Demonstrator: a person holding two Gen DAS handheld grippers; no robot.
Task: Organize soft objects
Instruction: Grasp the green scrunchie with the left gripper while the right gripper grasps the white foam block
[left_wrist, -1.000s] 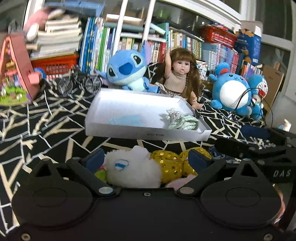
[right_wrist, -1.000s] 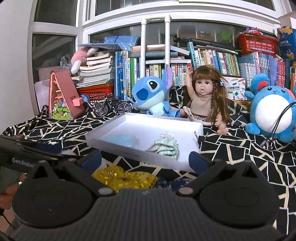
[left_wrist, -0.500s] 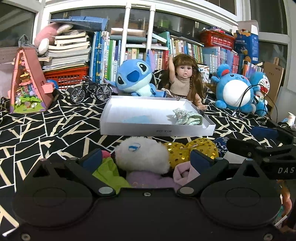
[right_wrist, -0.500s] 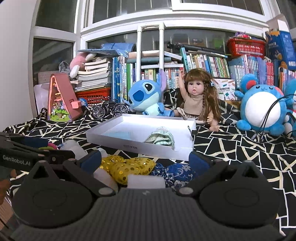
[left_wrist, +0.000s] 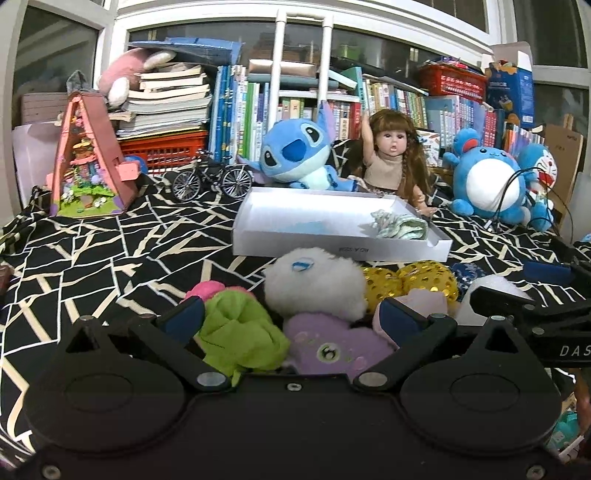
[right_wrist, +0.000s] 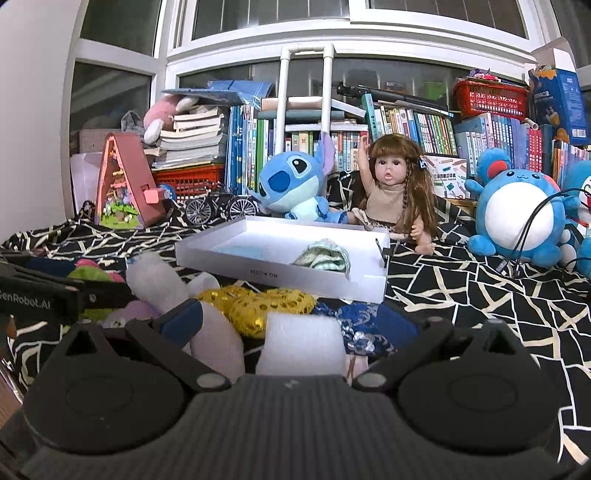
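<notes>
A pile of small soft things lies on the black patterned cloth before a white tray: a white fluffy toy, a green cloth, a purple plush, gold sequin pieces and a white foam block. A striped green cloth and a pale blue piece lie in the tray. My left gripper is open over the green cloth and purple plush. My right gripper is open over the foam block and a blue patterned cloth.
A Stitch plush, a doll and a blue round plush sit behind the tray. A toy bicycle and a pink model house stand at the left. Books fill the shelf behind. Cables hang at the right.
Both grippers have pulled back from the tray, so more of the pile shows between their fingers. Both stayed open.
</notes>
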